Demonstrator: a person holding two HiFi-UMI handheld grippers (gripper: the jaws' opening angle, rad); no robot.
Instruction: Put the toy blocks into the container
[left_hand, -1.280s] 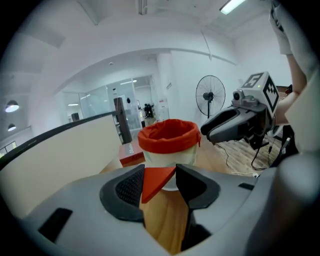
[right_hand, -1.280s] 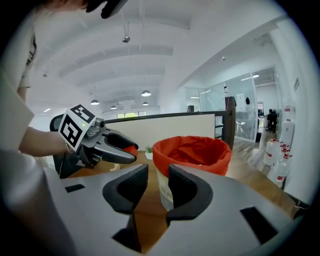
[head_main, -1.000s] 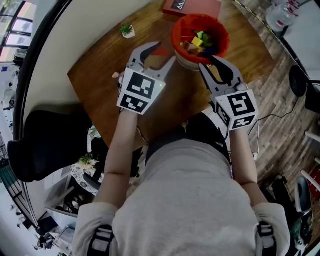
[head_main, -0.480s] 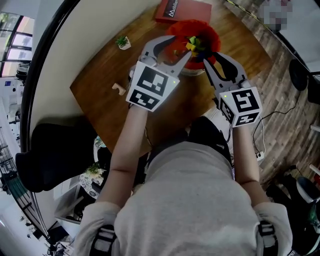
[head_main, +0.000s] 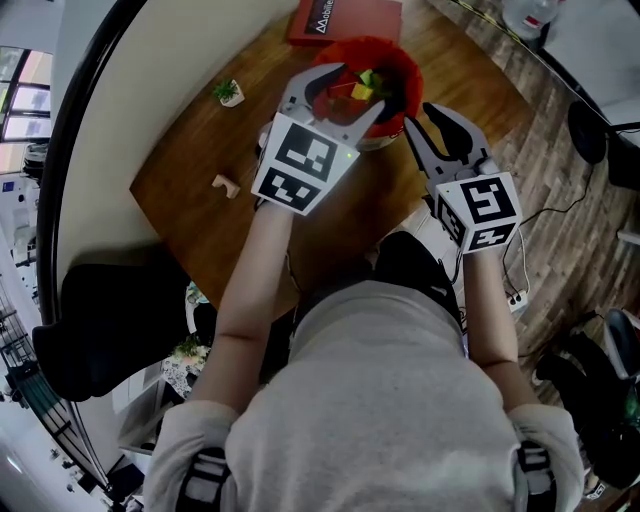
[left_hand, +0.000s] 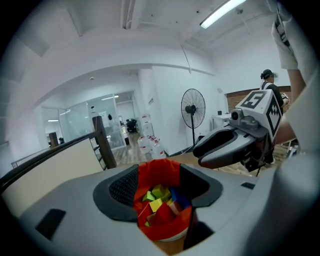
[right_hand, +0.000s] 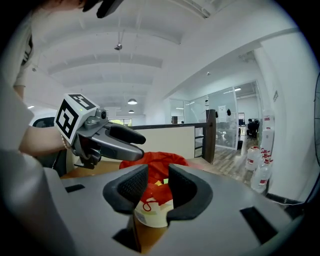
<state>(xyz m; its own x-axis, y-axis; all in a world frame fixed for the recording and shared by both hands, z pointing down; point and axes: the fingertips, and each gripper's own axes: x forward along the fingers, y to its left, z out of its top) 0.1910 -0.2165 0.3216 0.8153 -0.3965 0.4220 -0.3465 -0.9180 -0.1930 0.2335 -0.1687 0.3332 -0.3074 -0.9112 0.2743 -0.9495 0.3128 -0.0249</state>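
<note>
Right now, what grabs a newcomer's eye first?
The red-lined bowl heaped with bright blocks, at the table's far edge. The left tool hangs over it, jaws just opened wider with nothing between them; the right tool waits beside it. One small wooden piece lies alone at left.

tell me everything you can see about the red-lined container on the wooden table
The round container has a pale lower wall and a crinkled red bag lining folded over its rim. It stands upright on the brown wooden table, near a red book, and holds yellow, green, blue and red toy blocks.
</note>
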